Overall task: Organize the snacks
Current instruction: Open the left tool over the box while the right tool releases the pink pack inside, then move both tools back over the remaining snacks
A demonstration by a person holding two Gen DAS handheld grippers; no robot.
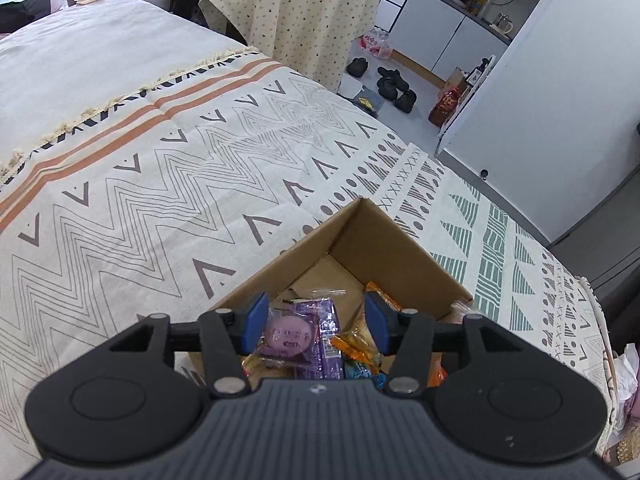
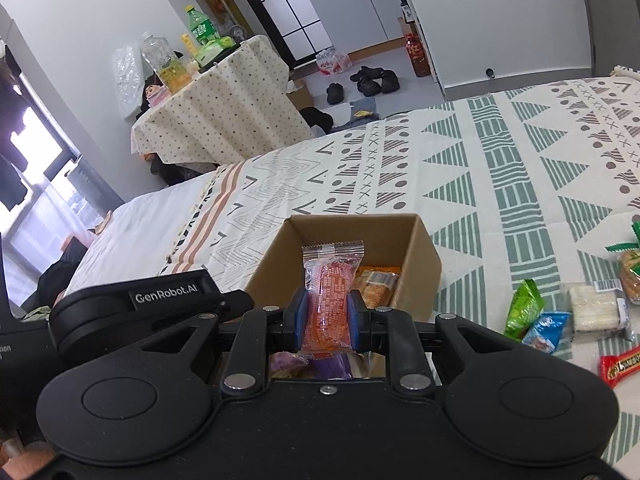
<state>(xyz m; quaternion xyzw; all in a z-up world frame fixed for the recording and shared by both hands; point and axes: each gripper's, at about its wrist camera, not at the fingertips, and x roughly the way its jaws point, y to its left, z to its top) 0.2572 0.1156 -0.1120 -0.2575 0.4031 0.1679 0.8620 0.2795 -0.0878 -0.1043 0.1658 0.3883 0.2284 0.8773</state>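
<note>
A brown cardboard box point(image 1: 400, 248) stands on the patterned bed cover and holds several wrapped snacks, among them a purple packet point(image 1: 298, 334) and orange packets point(image 1: 356, 346). My left gripper point(image 1: 316, 326) is open just above the box, its blue pads apart over the purple packet. In the right wrist view the same box point(image 2: 272, 256) is ahead. My right gripper point(image 2: 327, 320) is shut on an orange snack packet point(image 2: 330, 300), held upright above the box's near side. The left gripper's body point(image 2: 132, 312) shows at the left.
Loose snacks lie on the cover to the right: a green packet point(image 2: 524, 308), a blue packet point(image 2: 546, 330), a white wafer pack point(image 2: 596, 306), a red bar point(image 2: 624, 366). A cloth-draped table point(image 2: 224, 108) with bottles stands beyond the bed. Shoes point(image 2: 374, 80) lie on the floor.
</note>
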